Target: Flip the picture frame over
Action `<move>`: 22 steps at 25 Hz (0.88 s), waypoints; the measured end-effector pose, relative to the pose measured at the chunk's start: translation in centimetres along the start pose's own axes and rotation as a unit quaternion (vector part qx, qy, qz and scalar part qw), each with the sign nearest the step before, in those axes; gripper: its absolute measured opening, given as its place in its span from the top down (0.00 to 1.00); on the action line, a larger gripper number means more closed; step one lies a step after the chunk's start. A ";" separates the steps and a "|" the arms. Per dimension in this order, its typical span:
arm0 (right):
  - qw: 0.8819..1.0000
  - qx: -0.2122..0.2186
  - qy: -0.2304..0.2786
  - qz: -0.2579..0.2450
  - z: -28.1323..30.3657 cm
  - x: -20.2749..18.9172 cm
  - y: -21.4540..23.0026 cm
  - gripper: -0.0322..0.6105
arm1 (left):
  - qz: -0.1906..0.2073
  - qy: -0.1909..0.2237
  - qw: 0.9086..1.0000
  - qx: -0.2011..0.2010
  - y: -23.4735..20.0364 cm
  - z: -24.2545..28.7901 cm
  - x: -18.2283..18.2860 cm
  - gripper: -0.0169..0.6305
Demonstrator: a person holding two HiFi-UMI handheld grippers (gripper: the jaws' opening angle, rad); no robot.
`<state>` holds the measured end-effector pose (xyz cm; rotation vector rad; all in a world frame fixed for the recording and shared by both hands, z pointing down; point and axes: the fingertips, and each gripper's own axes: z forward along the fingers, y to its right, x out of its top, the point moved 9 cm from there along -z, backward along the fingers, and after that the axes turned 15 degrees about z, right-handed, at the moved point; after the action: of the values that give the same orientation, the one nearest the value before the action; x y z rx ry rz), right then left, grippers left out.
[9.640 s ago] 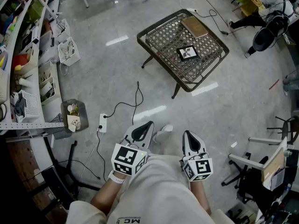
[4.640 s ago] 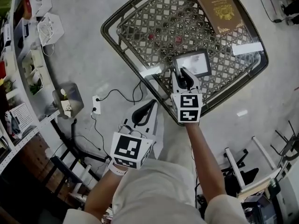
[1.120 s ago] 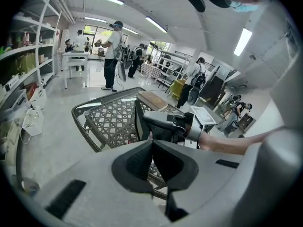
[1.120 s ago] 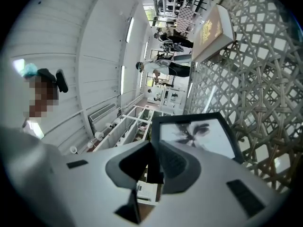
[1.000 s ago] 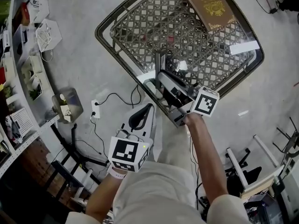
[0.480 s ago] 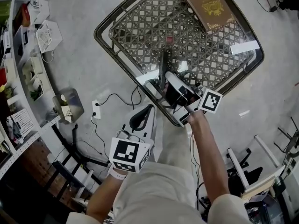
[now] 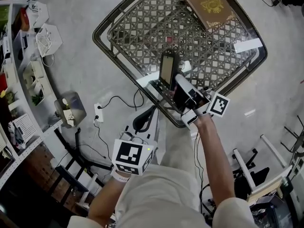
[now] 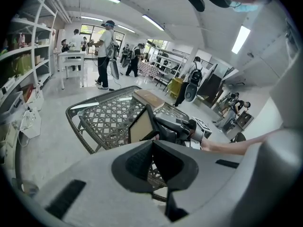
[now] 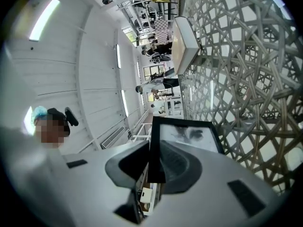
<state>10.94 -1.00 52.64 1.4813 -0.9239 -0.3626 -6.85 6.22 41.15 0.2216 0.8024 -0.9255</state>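
Picture frame [image 7: 168,69] is off the bench [image 7: 109,49], standing on edge, roughly upright, above the near part of the woven top. It is clamped by one edge in my right tool [image 7: 175,82]. In the right gripper view the black frame edge [image 9: 184,136] sits between the closed jaws [image 9: 154,162], with the glass and print side facing that tool's right jaw. The left gripper view shows the tan backing [image 8: 140,125] turned toward my left side.

Judged progress: about halfway. The lift and the first part of the turn look done. What's left is to carry on the roll, lay the frame down on its other face and let go.

Left tool [image 7: 141,122] has jaws together on nothing [image 8: 152,162]. It is low and well short of the bench, over the floor, taking no part.

A brown book [image 7: 205,4] lies flat on the bench well beyond the right tool, clear of the frame.
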 end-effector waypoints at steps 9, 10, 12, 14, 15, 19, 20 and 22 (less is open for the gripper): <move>0.998 -0.037 0.045 -0.017 -3.2 1.4 0.5 0.82 | 0.003 -0.002 1.000 -0.011 0.6 0.2 -0.2 0.94; 0.997 -0.047 0.050 -0.023 -3.4 1.5 0.6 0.82 | 0.004 -0.002 1.000 -0.011 0.6 0.2 -0.2 0.94; 0.994 -0.078 0.060 -0.048 -3.8 1.7 0.7 0.82 | 0.005 -0.002 1.000 -0.012 0.6 0.2 -0.1 0.94; 0.987 -0.121 0.067 -0.085 -4.3 1.9 0.8 0.82 | 0.005 -0.003 1.000 -0.012 0.6 0.1 -0.1 0.94; 0.982 -0.142 0.068 -0.104 -4.6 2.0 0.9 0.82 | 0.005 -0.003 1.000 -0.012 0.5 0.1 -0.1 0.94; 0.971 -0.185 0.065 -0.139 -5.5 2.2 1.3 0.82 | 0.005 -0.005 1.000 -0.012 0.4 0.1 -0.2 0.94; 0.968 -0.194 0.066 -0.144 -5.7 2.3 1.4 0.82 | 0.005 -0.005 1.000 -0.012 0.3 0.1 -0.3 0.94; 0.962 -0.215 0.068 -0.154 -5.9 2.4 1.7 0.82 | 0.004 -0.005 1.000 -0.013 0.3 0.1 -0.3 0.94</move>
<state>16.10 1.55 55.88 1.2250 -0.4624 -0.6380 -6.67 6.55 41.39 0.1976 0.8026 -0.9071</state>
